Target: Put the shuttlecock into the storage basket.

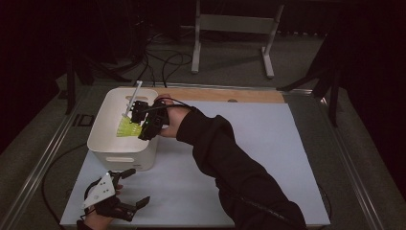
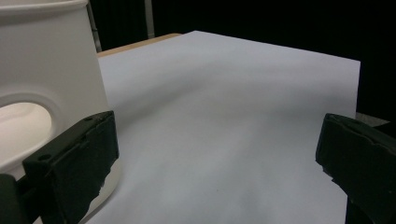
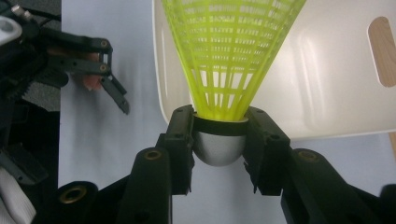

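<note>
A yellow-green shuttlecock (image 1: 127, 128) with a silver-grey rounded cap hangs over the open white bin (image 1: 106, 139) at the left of the table. My right gripper (image 1: 138, 123) is shut on it. In the right gripper view both jaws clamp the cap while the shuttlecock's mesh skirt (image 3: 229, 46) points away, with the bin's inside (image 3: 327, 84) beneath it. My left gripper (image 1: 139, 186) rests low on the white sheet in front of the bin, open and holding nothing. In the left gripper view its jaws stand wide apart, with the bin's handle wall (image 2: 46, 70) close on the left.
A white sheet (image 1: 249, 143) covers most of the table, with a wooden strip (image 1: 225, 95) along its far edge. A thin white rod (image 1: 134, 96) slants over the bin's far rim. Cables and a grey stand (image 1: 234, 28) lie on the floor beyond.
</note>
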